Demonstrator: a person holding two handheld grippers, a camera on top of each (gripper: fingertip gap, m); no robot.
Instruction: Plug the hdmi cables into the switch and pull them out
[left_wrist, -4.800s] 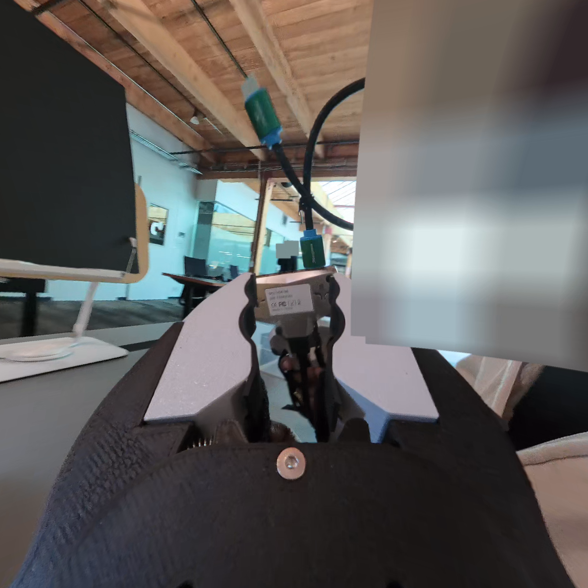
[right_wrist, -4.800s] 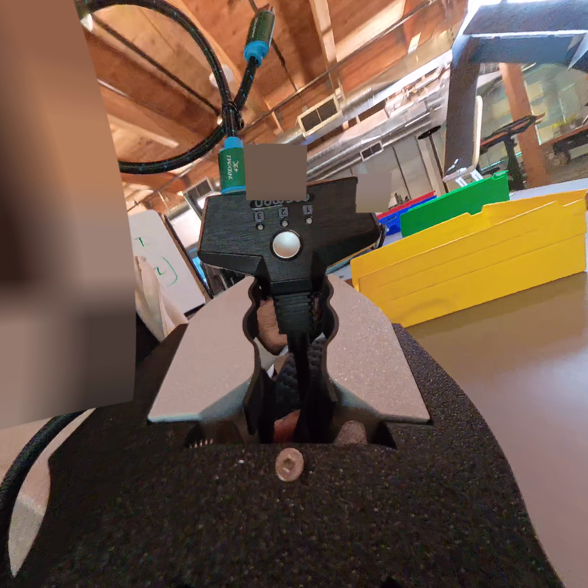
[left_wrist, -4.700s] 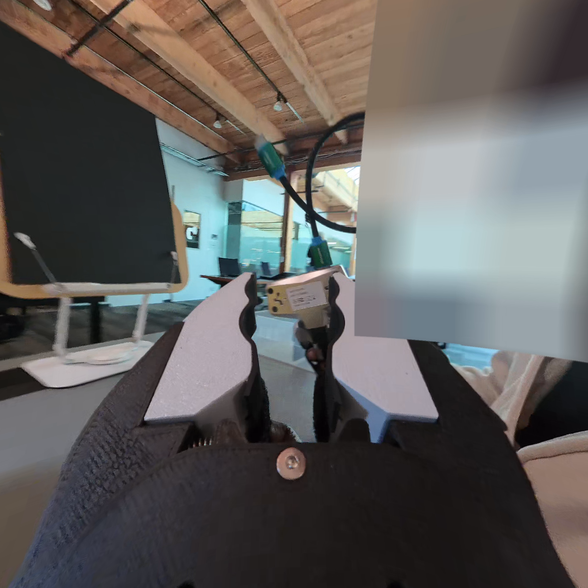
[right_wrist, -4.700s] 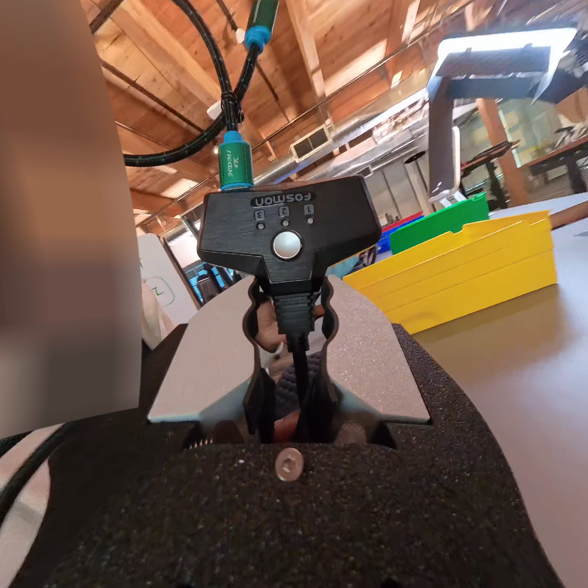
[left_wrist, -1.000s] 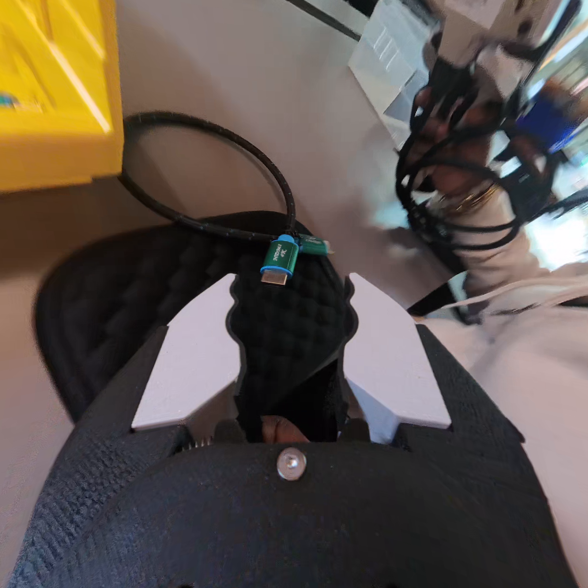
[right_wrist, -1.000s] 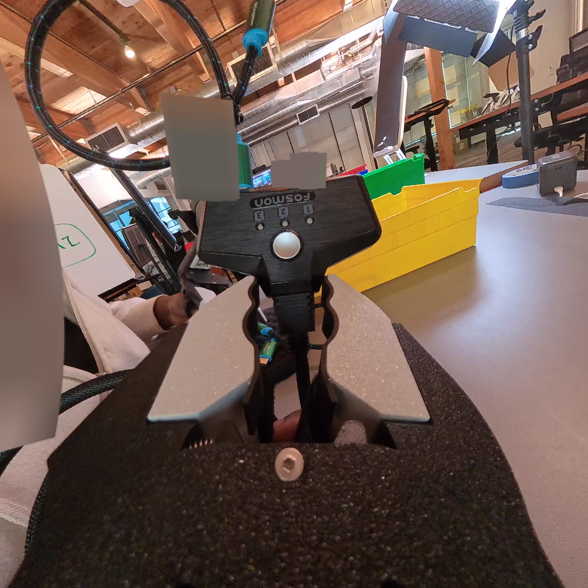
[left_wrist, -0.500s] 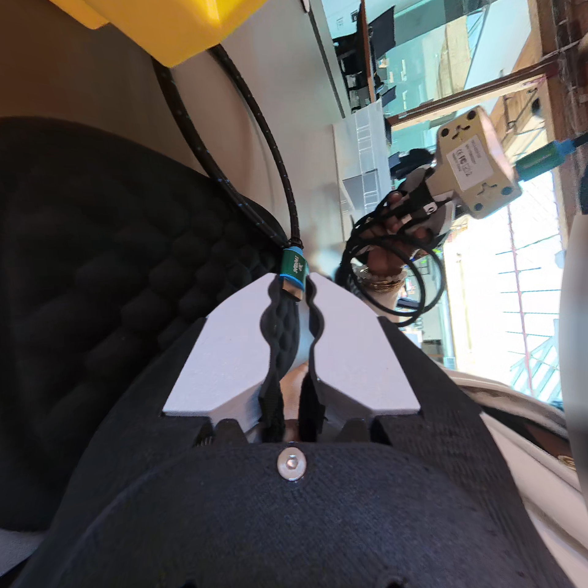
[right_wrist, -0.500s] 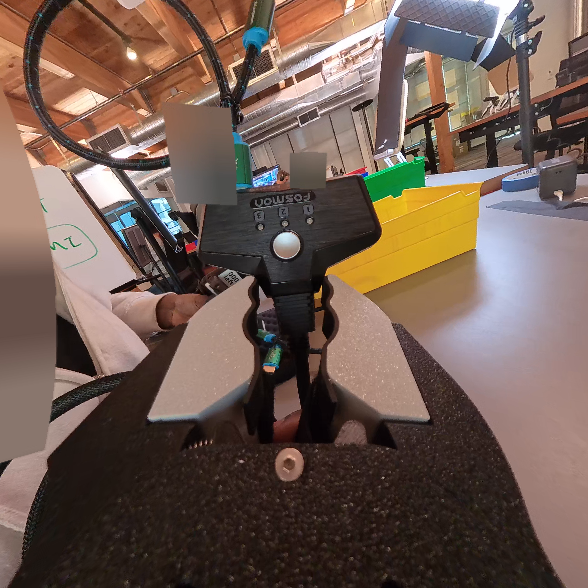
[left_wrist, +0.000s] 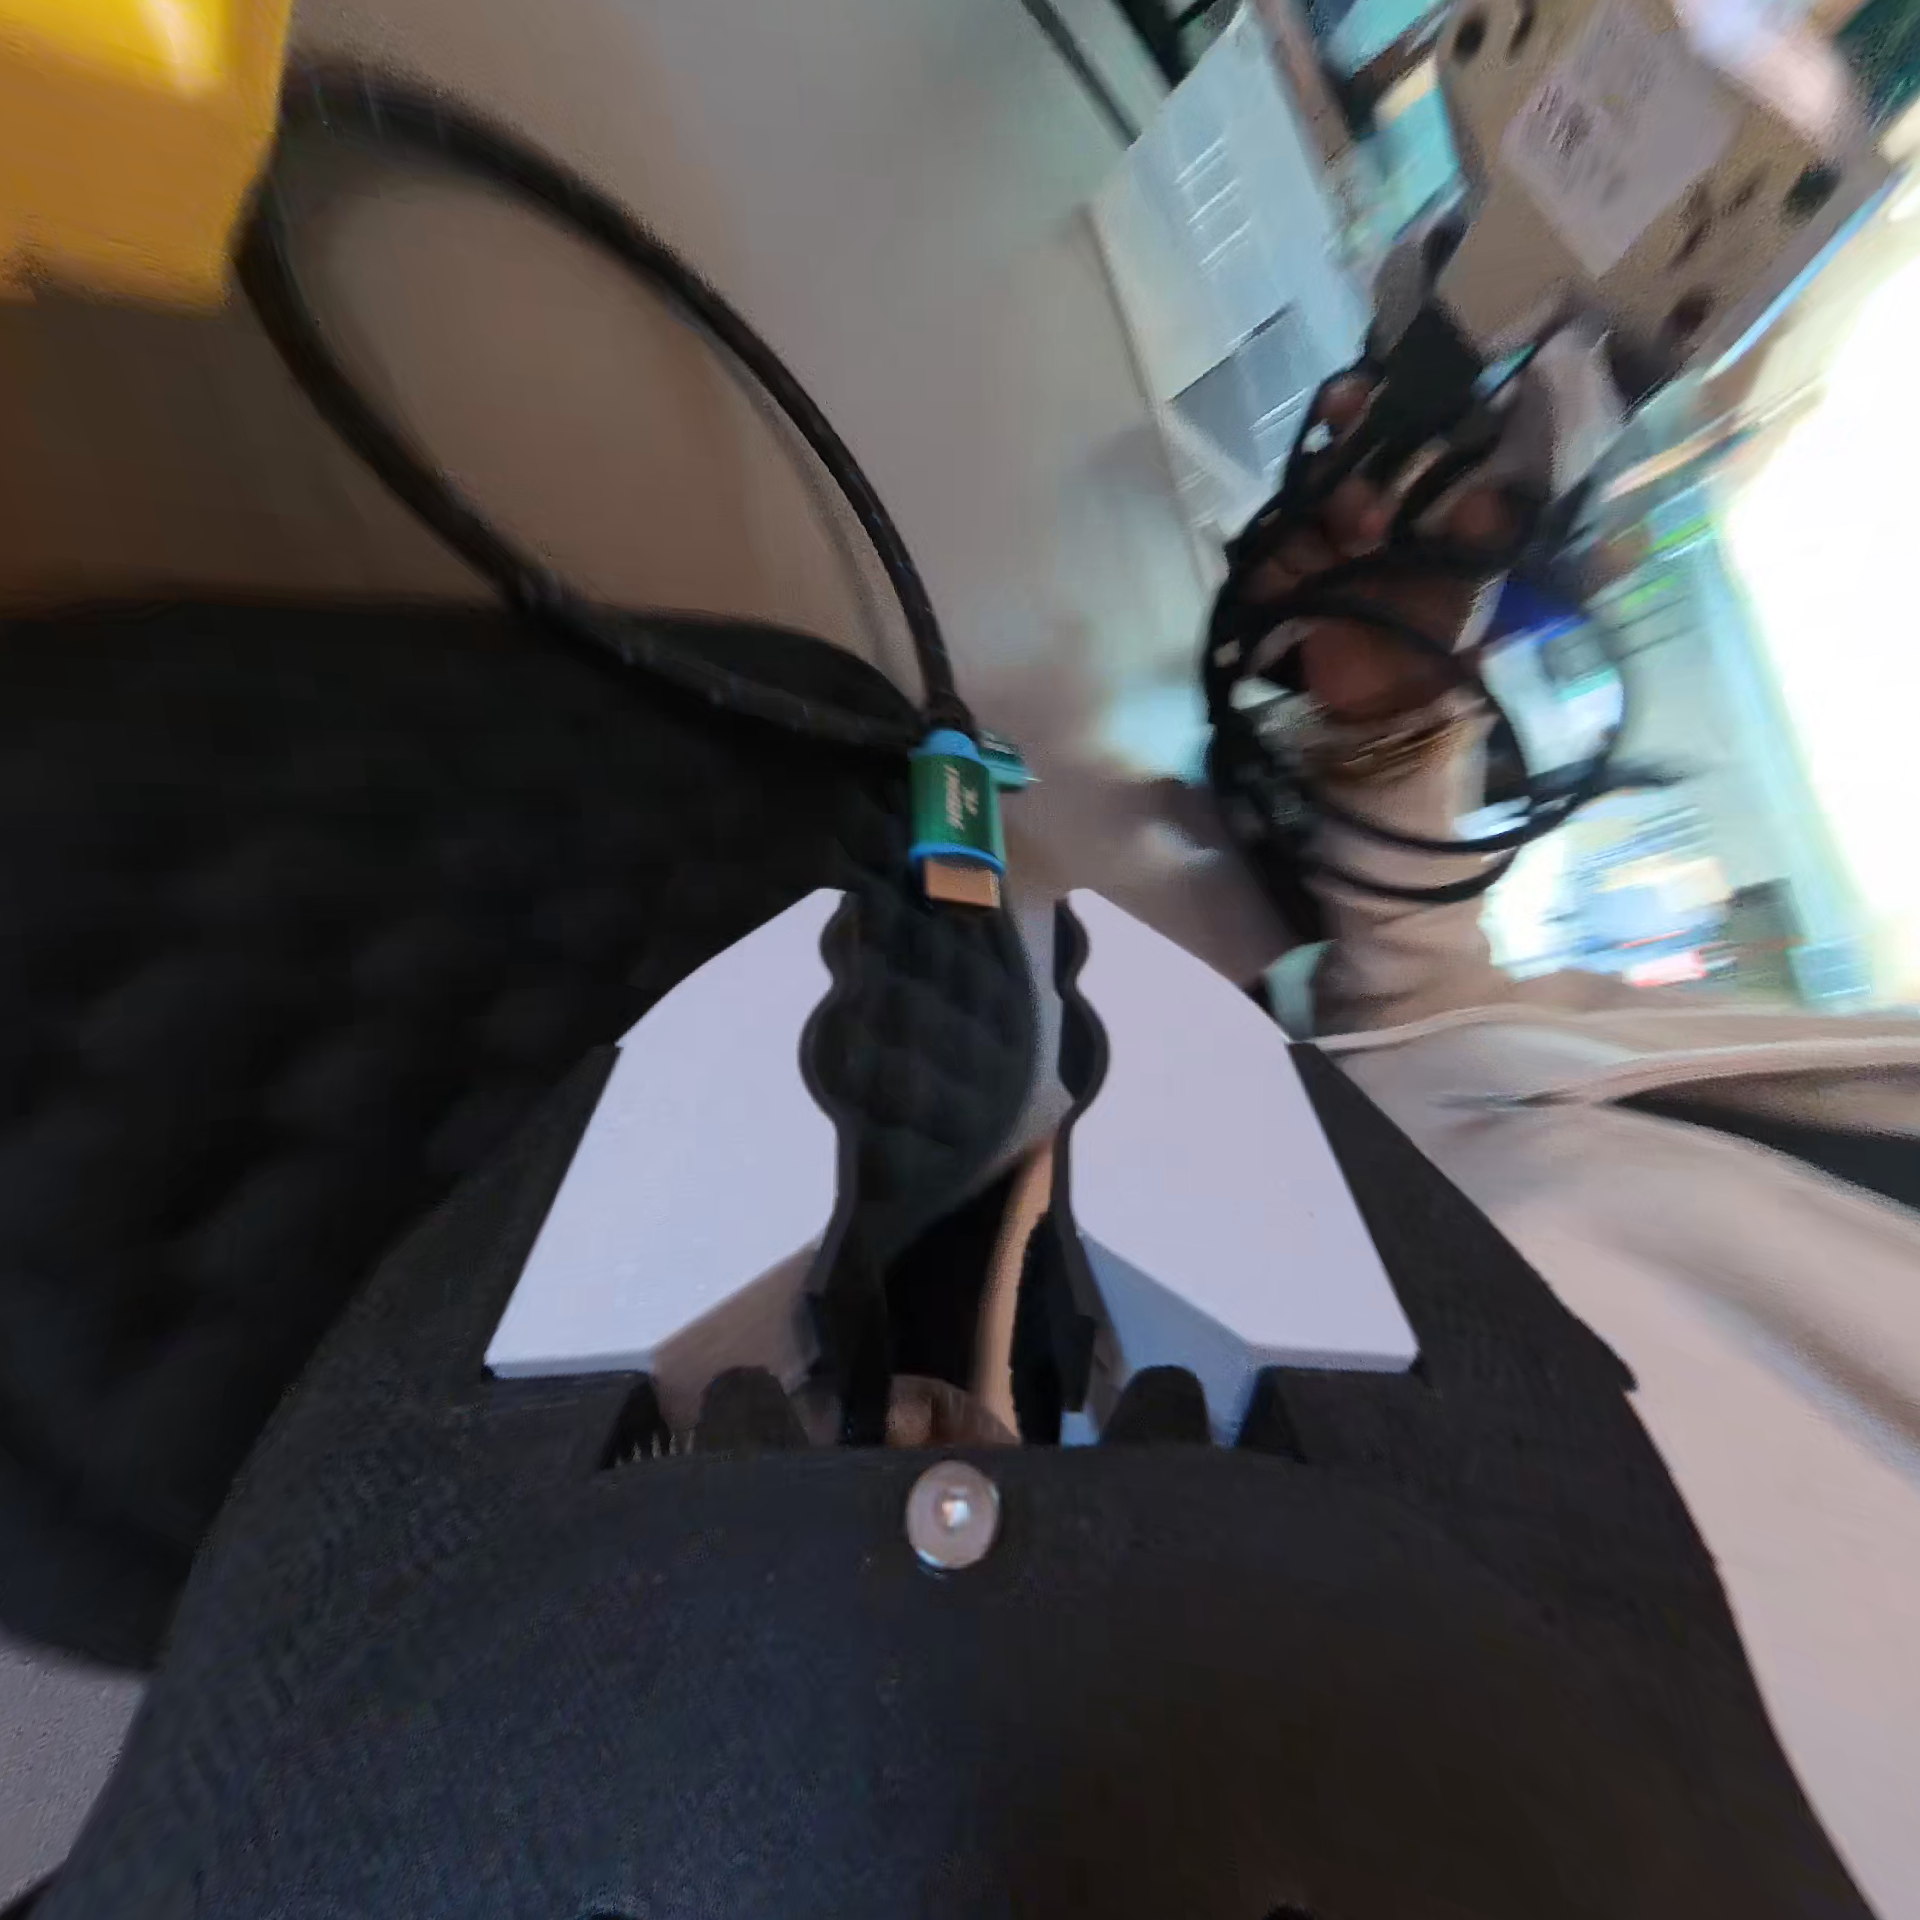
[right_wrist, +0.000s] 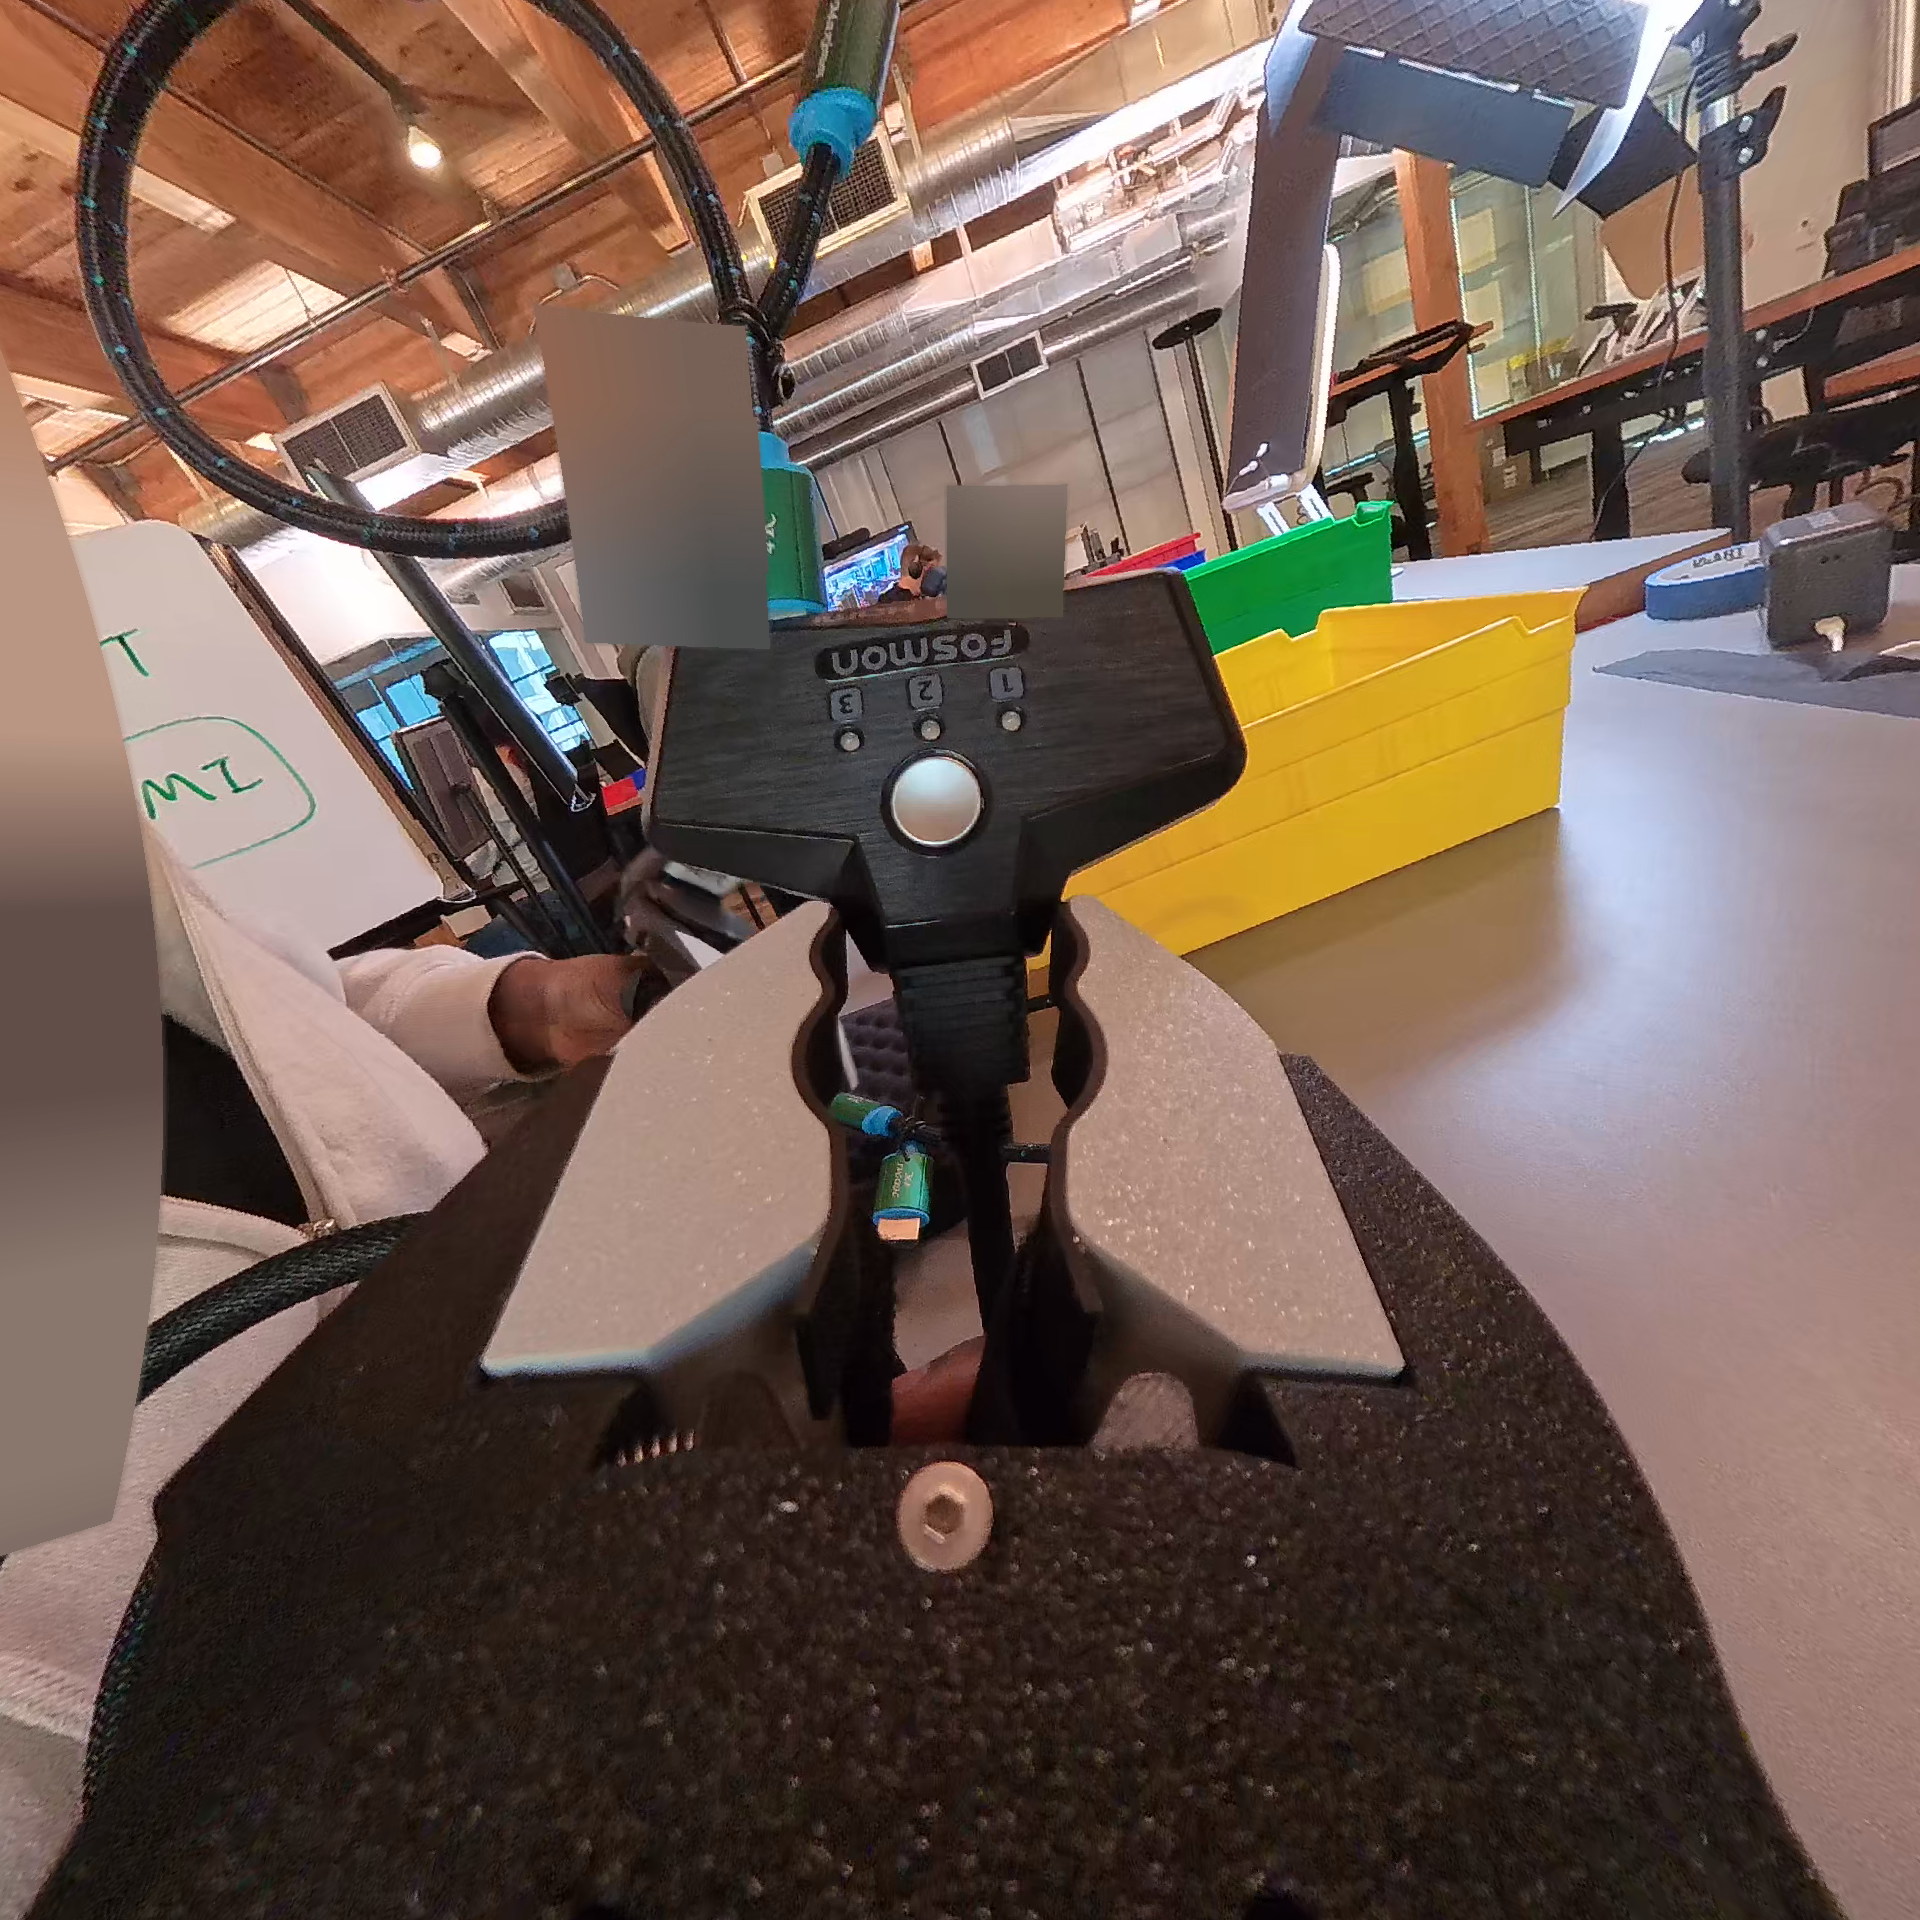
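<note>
Right gripper (right_wrist: 940, 997) clamped on the ribbed neck of the black switch (right_wrist: 940, 748), held upright above the table (right_wrist: 1621, 1039) with one green plug (right_wrist: 790, 540) in its top; left gripper (left_wrist: 951, 935) partly apart, empty, just short of a loose green HDMI plug (left_wrist: 954, 826) on the black foam pad (left_wrist: 312, 935).

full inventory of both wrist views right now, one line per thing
switch: 1, black, upright in the right tool
plugs: 2 green-blue on the pad, nearer one just ahead of the left tool; 1 in the switch; 1 loose overhead
cable: black braided, looped on the table
pad: 1, black, on the table
bins: yellow, green
tape roll: 1, blue, far right
left tool: open, empty
right tool: shut on the switch's neck
</note>
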